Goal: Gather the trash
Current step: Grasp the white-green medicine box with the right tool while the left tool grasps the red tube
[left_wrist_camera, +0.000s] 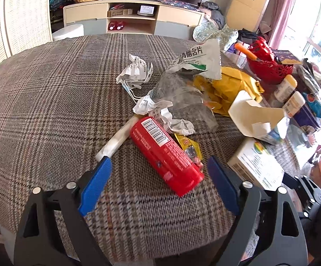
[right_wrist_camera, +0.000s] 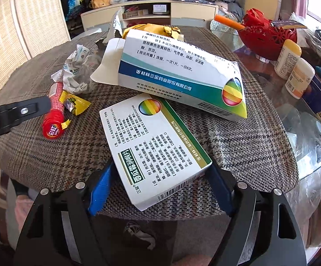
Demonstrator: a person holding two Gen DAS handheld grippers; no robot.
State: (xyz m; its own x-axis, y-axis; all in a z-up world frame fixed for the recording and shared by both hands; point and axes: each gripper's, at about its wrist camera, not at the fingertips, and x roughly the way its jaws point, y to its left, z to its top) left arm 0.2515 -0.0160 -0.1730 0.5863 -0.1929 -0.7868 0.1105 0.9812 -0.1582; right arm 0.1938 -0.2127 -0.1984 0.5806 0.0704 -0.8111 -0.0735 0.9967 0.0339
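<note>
Left wrist view cuts off the white medicine box (left_wrist_camera: 254, 166) at the right behind the blue right finger, and the heap beyond it blurs toward the bright window; what lies under the clear plastic bag (left_wrist_camera: 182, 97) is hard to make out. The left gripper (left_wrist_camera: 158, 173) stands wide with nothing pressed; the red tube (left_wrist_camera: 164, 153) lies on the plaid cloth (left_wrist_camera: 49, 102) between its fingers, its near end just ahead of the tips, touching neither. A yellow wrapper (left_wrist_camera: 188, 145) and crumpled paper (left_wrist_camera: 162, 115) lie against the tube. In the right wrist view the right gripper (right_wrist_camera: 160, 177) straddles the near end of the same medicine box, spread wide; whether the pads touch it I cannot tell. An opened box (right_wrist_camera: 182, 77) leans on it, contents unseen. The red basket (right_wrist_camera: 269, 35) holds an orange-handled thing
</note>
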